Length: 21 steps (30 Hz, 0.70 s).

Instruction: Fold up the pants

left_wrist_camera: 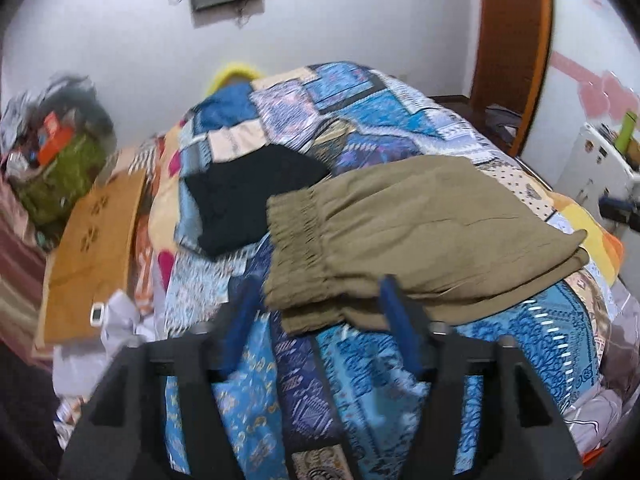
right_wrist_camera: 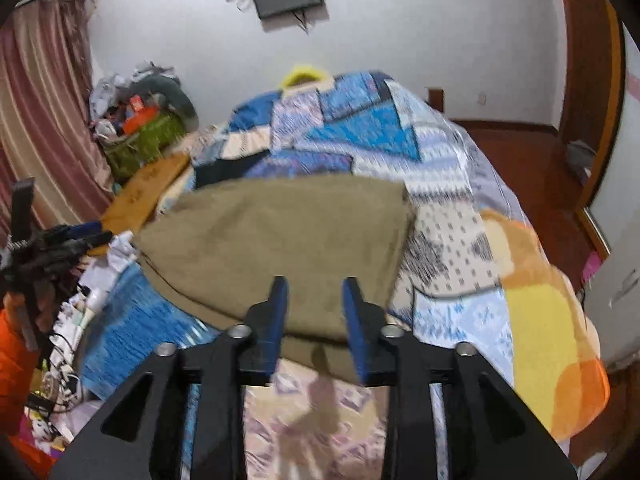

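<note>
Left gripper [left_wrist_camera: 320, 300] jaws spread, right gripper [right_wrist_camera: 316, 300] jaws spread; folded pants [left_wrist_camera: 400, 236] on bed [left_wrist_camera: 360, 380], just beyond both.

Flat, cool indoor light is being spread evenly. Motion blur is being shown across both views, heaviest ahead of the fingers. Edges are being bent and darkened by fisheye vignetting.

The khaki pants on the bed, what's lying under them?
The khaki pants lie folded on the patchwork bedspread, which shows all around them. A black garment sits beside them. Anything directly beneath the pants is covered.
</note>
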Tool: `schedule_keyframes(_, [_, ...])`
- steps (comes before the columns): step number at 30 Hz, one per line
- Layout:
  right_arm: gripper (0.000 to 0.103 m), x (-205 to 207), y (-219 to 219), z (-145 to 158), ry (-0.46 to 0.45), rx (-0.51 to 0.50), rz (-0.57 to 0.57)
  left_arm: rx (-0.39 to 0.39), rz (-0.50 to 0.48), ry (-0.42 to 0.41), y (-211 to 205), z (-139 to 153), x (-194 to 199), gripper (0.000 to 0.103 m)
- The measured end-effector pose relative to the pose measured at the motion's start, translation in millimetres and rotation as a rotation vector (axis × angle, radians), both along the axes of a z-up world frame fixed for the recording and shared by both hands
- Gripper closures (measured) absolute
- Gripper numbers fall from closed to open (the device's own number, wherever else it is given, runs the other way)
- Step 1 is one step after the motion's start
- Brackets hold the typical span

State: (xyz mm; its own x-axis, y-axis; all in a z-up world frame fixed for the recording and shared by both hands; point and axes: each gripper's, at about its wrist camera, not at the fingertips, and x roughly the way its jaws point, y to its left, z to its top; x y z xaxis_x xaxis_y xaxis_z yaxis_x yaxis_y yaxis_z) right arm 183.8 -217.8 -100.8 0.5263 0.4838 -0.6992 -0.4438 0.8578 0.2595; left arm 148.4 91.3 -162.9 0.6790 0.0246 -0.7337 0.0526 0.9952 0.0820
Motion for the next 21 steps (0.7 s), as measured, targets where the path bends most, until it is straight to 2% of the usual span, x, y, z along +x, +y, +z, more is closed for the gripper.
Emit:
schedule_keyframes(1, [0.061,0,6,5,-0.021,0.007,0.014,0.012,-0.014,-0.001,-4,0,1,0.025])
schedule_keyframes(3, [0.05,0,20,7,-0.046,0.004,0.043,0.045,-0.048,0.012,-15,-4,7,0.02])
schedule_keyframes(7, [0.043,2,53,-2,-0.037,-0.036,0.121,0.11,-0.104,0.077,-33,-26,19,0.018])
schedule_keyframes(10, [0.042,2,75,-15,-0.014,-0.067,0.177,0.158,-0.132,0.126,-44,-46,27,0.018])
schedule_keyframes(15, [0.042,2,101,-36,0.051,-0.124,0.239,0.195,-0.153,0.136,-55,-58,37,0.018])
schedule_keyframes(21, [0.042,2,125,-49,0.056,-0.154,0.303,0.124,-0.191,0.105,-59,-39,48,0.018])
